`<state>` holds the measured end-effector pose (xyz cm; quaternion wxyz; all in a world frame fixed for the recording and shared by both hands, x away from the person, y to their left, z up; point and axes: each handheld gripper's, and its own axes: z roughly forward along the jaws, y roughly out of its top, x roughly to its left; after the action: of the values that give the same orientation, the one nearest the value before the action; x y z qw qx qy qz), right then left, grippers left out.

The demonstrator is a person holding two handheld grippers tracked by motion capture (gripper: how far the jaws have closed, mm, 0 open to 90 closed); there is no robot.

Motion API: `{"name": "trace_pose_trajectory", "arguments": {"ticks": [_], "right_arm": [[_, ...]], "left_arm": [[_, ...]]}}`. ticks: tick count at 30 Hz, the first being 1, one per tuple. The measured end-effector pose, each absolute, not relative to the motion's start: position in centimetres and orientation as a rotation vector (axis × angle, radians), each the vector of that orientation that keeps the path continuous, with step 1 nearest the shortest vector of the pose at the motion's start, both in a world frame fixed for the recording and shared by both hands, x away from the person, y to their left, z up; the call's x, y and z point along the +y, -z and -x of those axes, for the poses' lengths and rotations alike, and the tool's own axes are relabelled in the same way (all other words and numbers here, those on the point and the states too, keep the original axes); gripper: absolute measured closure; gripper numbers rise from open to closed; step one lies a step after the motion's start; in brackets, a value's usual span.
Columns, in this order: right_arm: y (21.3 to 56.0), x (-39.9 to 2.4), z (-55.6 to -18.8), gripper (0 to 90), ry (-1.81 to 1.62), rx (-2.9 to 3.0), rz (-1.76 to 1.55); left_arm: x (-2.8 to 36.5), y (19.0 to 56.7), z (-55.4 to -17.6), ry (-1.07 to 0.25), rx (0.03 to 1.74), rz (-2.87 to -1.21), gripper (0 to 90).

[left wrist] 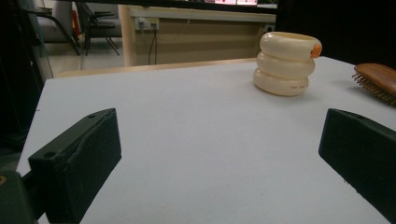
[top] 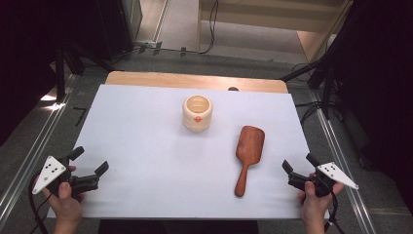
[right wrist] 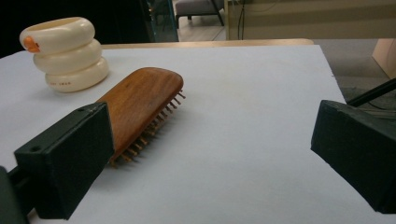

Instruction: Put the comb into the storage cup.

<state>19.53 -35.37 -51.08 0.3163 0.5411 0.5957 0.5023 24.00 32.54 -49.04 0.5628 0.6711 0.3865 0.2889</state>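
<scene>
Wooden table, top almost wholly covered by white sheet; bare wood strip showing along far edge. Cream ribbed cup standing upright on sheet, near far middle, small orange mark on its side. Wooden hairbrush lying on sheet right of cup, well apart from it, bristles down, back up, handle pointing toward near edge. Rest of sheet bare, flat, unwrinkled.
</scene>
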Motion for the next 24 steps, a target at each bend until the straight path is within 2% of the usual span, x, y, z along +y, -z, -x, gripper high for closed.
{"name": "trace_pose_trajectory", "arguments": {"ticks": [3, 5, 7, 8, 9, 10, 11, 12, 13, 18, 20, 24], "right_arm": [[50.9, -35.0, -19.3, 0.0, -1.330, 1.603, -1.407], [50.7, -34.6, -19.1, 14.7, -1.321, 1.603, -1.404], [50.5, -34.2, -18.8, 20.1, -1.331, 1.635, -1.375], [50.5, -34.2, -18.8, 20.1, -1.331, 1.635, -1.375], [50.2, -33.9, -18.5, 41.6, -1.360, 1.681, -1.346], [50.2, -33.9, -18.5, 41.6, -1.360, 1.681, -1.346], [50.2, -33.7, -18.4, 46.3, -1.379, 1.710, -1.323], [50.0, -33.2, -18.4, 56.6, -1.374, 1.775, -1.295], [50.0, -33.2, -18.4, 56.6, -1.374, 1.775, -1.295], [49.6, -32.0, -18.3, 74.4, -1.308, 1.927, -1.192], [49.4, -30.9, -18.3, 86.1, -1.258, 2.054, -1.096], [49.7, -29.6, -18.6, 88.2, -1.212, 2.189, -1.038]], "left_arm": [[32.5, 49.0, -24.0, -0.680, 0.911, -1.579, 0.0], [32.6, 49.0, -24.0, -0.680, 0.912, -1.577, 0.0], [32.6, 49.0, -24.0, -0.680, 0.911, -1.578, 0.0], [32.6, 49.0, -24.0, -0.680, 0.911, -1.578, 0.0], [32.6, 49.0, -24.0, -0.680, 0.910, -1.579, 0.0], [32.6, 49.0, -24.0, -0.680, 0.910, -1.579, 0.0], [32.5, 49.0, -24.0, -0.680, 0.909, -1.580, 0.0], [32.5, 49.0, -24.0, -0.678, 0.908, -1.580, 0.0], [32.5, 49.0, -24.0, -0.677, 0.909, -1.580, 0.0], [32.6, 49.0, -24.0, -0.677, 0.907, -1.579, 0.0], [32.5, 49.0, -24.0, -0.677, 0.907, -1.581, 0.0], [32.5, 49.0, -24.0, -0.677, 0.908, -1.580, 0.0]]}}
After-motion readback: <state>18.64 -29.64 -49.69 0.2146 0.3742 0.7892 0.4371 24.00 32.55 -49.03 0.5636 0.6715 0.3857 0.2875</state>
